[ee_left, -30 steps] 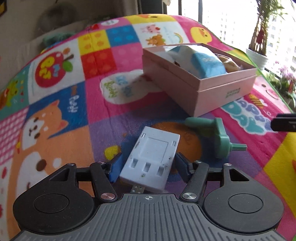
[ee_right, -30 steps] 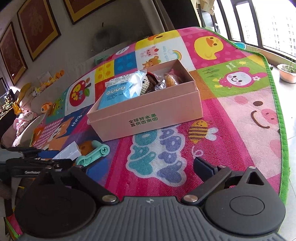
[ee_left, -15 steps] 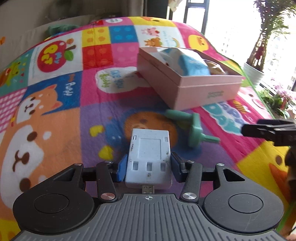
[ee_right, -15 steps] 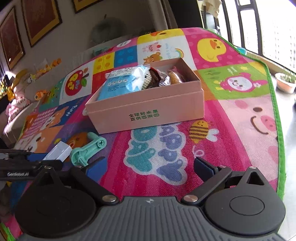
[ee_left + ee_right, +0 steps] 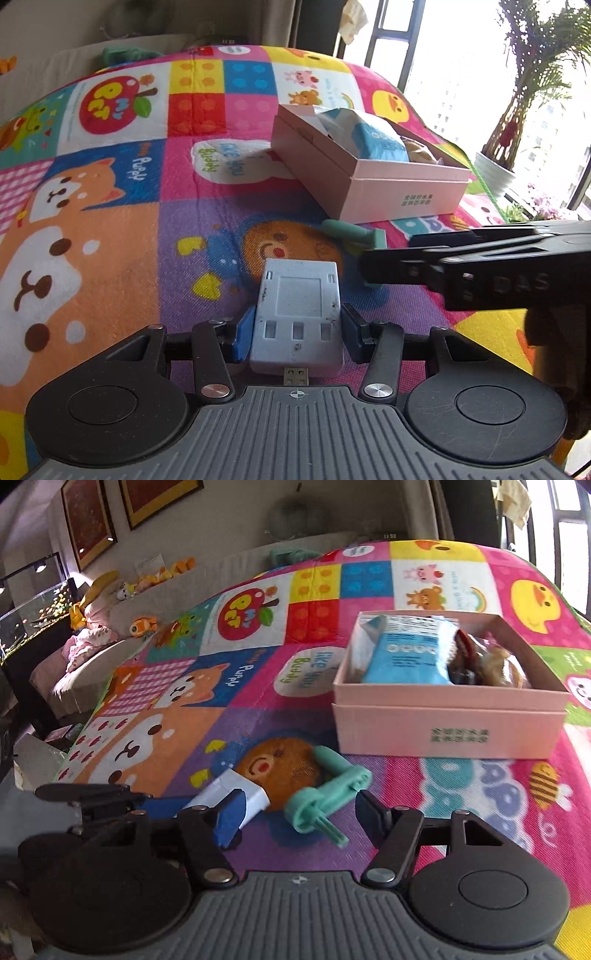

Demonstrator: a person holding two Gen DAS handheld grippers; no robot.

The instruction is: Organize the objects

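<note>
Two items left outside the box

Our left gripper [image 5: 297, 334] pinches the white adapter [image 5: 298, 317]; our right gripper [image 5: 295, 821], jaws spread, straddles the green tool [image 5: 325, 790]; pink box [image 5: 448, 731], partly filled, sits at one o'clock.

Bright window glare, fisheye-bent edges, slight blur throughout.
</note>
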